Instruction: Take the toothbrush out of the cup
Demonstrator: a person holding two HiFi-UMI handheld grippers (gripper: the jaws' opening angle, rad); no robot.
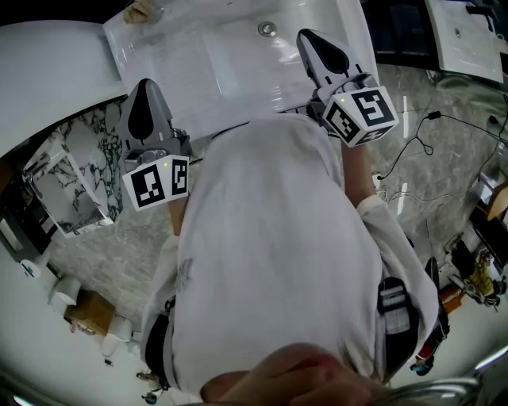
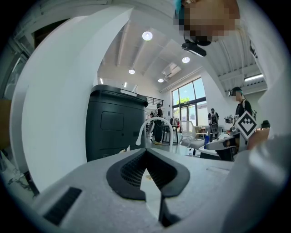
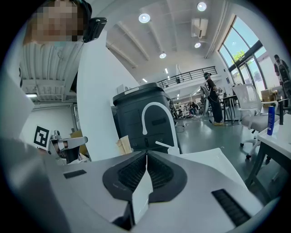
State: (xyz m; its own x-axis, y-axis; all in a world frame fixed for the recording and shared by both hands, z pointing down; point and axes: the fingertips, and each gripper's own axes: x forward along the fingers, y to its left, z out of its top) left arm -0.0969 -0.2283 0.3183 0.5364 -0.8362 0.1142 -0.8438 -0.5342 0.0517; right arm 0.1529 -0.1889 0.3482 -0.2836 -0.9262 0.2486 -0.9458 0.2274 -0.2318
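No toothbrush or cup can be made out in any view. I stand at a white sink [image 1: 198, 59] with its drain [image 1: 267, 29] at the far side. My left gripper [image 1: 146, 86] is held over the sink's near left edge, and my right gripper [image 1: 308, 36] hovers over the basin's right part. In the left gripper view the left gripper [image 2: 146, 152] has its dark pads pressed together with nothing between them. The right gripper [image 3: 146, 154] is likewise shut and empty. Both point at the white arched faucet [image 2: 154, 126] [image 3: 157, 119].
A small tan object [image 1: 143, 9] lies at the sink's far left corner; what it is I cannot tell. A dark grey bin [image 2: 116, 127] stands behind the faucet. Cables [image 1: 429, 127] run over the marble floor at the right. People stand far back [image 3: 210, 98].
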